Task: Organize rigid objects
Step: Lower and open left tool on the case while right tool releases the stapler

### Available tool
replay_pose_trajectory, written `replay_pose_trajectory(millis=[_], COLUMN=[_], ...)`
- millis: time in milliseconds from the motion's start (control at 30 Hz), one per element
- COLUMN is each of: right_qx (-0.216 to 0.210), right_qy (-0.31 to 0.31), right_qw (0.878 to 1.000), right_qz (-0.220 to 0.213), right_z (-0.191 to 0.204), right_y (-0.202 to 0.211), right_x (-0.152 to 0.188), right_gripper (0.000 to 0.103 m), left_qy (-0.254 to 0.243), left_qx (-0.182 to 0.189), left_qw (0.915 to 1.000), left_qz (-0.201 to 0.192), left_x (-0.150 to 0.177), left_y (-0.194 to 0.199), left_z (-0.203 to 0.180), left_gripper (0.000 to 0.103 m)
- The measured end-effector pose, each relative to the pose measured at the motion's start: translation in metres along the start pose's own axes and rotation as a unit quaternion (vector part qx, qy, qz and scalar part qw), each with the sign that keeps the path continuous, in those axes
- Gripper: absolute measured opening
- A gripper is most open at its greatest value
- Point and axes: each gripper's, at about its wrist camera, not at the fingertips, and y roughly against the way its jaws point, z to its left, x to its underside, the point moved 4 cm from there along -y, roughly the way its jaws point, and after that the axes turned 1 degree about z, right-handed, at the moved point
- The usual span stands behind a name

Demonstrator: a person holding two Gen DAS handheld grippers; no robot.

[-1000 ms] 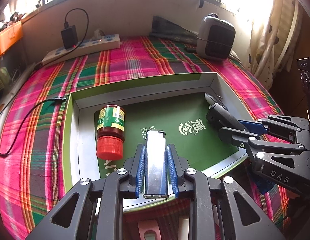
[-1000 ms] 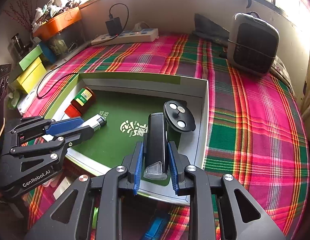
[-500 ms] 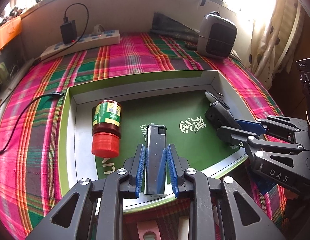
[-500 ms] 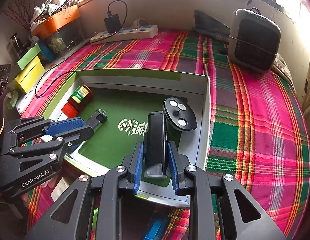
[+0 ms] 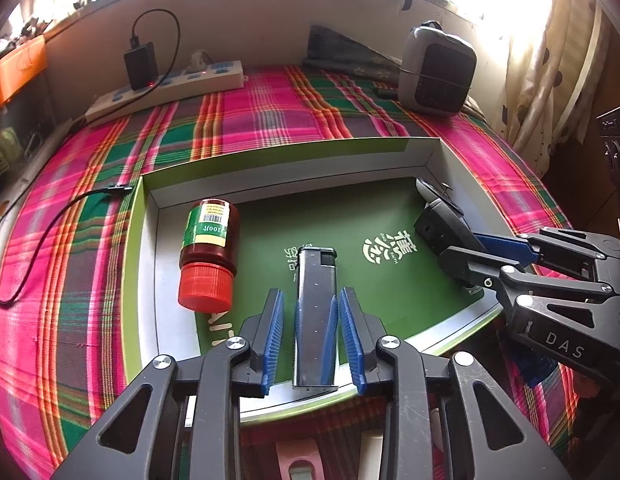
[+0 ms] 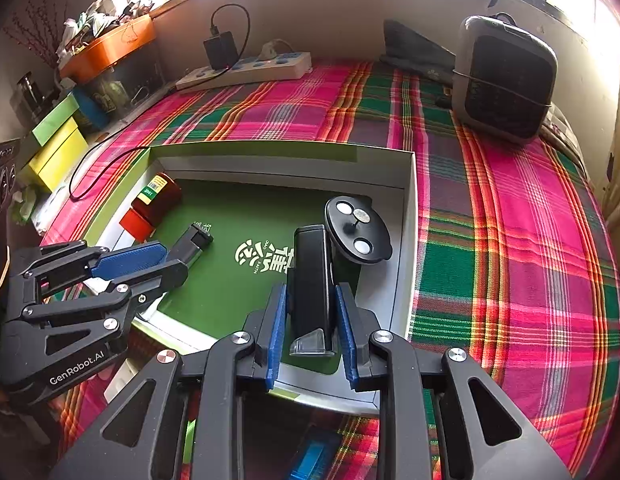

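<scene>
Left wrist view: the left gripper (image 5: 312,318) is hanging over a shallow green-floored box (image 5: 436,160) on the plaid-covered desk (image 5: 270,112), its fingers parted with a visible gap either side of a silver lighter (image 5: 315,312) lying flat on the box floor. A red-capped bottle (image 5: 208,252) is lying just beside it. In the right wrist view, the right gripper (image 6: 311,322) is likewise standing slightly open around a black clip-like device (image 6: 311,280), near a round black disc (image 6: 358,230). Both items appear placed; backing each gripper straight out without nudging them is likely next.

Bottle (image 5: 208,254) label print illegible
</scene>
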Motion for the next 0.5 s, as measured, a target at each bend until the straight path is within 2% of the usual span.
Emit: replay_pose_trajectory(millis=[167, 500], right_qx=[0.001, -0.001], right_qy=[-0.007, -0.014], right_qw=[1.000, 1.000], right_qz=[-0.005, -0.015], right_z=[-0.003, -0.002], right_y=[0.003, 0.015], right_x=[-0.001, 0.002], right_gripper=[0.027, 0.033], left_qy=[-0.003, -0.001], left_qx=[-0.004, -0.008], left_qw=[1.0000, 0.9998], left_qz=[-0.006, -0.019], left_x=[0.000, 0.004], left_y=[0.004, 0.021], left_z=[0.000, -0.002], left_gripper=[0.034, 0.037])
